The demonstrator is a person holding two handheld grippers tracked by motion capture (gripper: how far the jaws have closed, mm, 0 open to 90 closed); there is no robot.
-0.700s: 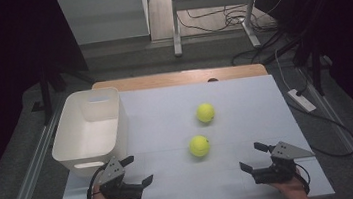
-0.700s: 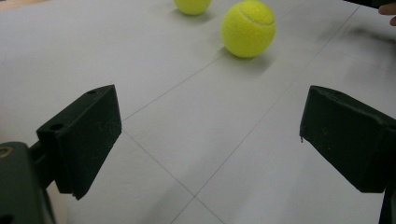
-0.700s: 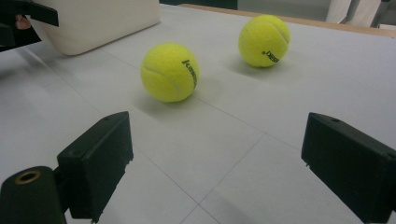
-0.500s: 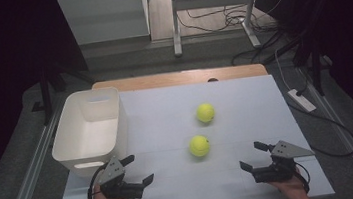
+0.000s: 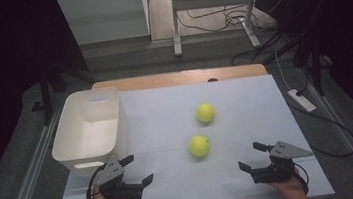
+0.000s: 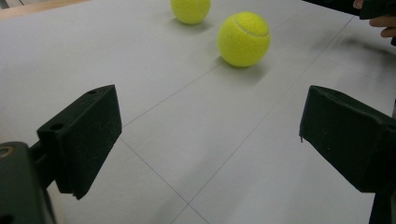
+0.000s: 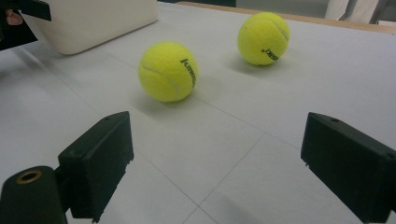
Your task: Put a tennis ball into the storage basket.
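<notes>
I find one container on the table (image 5: pixel 245 101): a white bin (image 5: pixel 90 129) standing upright at the left edge, open at the top. What I can see of its inside holds nothing; its near inner wall is hidden from the high view.

Two yellow tennis balls lie on the bare table surface, outside the bin. The nearer ball (image 5: pixel 199 145) sits between my two grippers and a little beyond them; the farther ball (image 5: pixel 205 112) lies just behind it and slightly to the right, the two apart and not touching. Both rest well to the right of the bin.

My left gripper (image 5: pixel 135 173) is low over the near-left part of the table, just in front of the bin's near corner, jaws spread wide with nothing between them. My right gripper (image 5: pixel 252 156) is at the near right, jaws likewise spread wide and empty. Both point inward toward the nearer ball, each clear of it.
</notes>
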